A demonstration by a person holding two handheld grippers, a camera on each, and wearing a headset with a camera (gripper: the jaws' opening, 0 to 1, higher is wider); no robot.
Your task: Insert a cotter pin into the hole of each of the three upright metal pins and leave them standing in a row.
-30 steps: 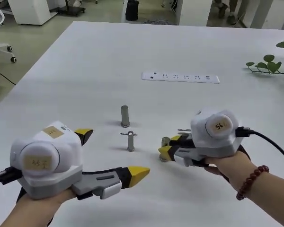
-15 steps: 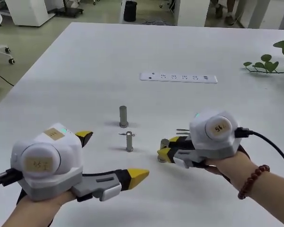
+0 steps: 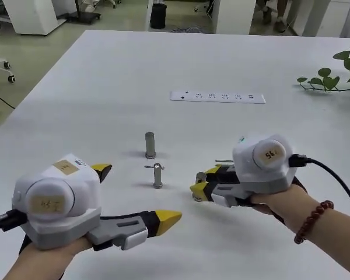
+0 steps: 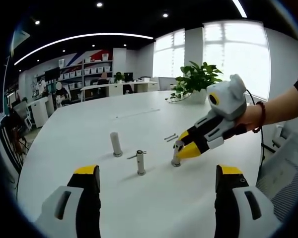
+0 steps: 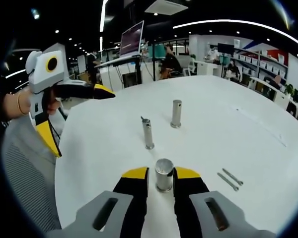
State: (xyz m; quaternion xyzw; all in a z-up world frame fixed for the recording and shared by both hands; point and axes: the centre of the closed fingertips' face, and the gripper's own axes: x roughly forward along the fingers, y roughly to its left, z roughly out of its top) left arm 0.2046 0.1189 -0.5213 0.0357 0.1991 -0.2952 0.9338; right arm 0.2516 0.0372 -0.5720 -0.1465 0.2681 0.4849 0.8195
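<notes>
I count one of three done: the middle pin (image 3: 157, 175) holds its cotter pin (image 3: 154, 167), my right tool (image 5: 161, 177) grips the nearest pin (image 4: 177, 153) on the table (image 3: 105, 87), the far pin (image 3: 150, 144) waits bare, and my left tool (image 4: 159, 171) gapes empty.

Wide white table (image 3: 105, 76). Toward its far side, a white power strip (image 3: 217, 97) lying flat, long side across. At the right edge, a green leafy plant (image 3: 332, 79) trailing onto the tabletop. Past the far edge, a dark bin (image 3: 158, 13) on the floor, with a white cabinet (image 3: 32, 14) well to its left. Bright windows (image 4: 238, 54) in the left gripper view. A tilted monitor (image 5: 131, 35) far back in the right gripper view.
</notes>
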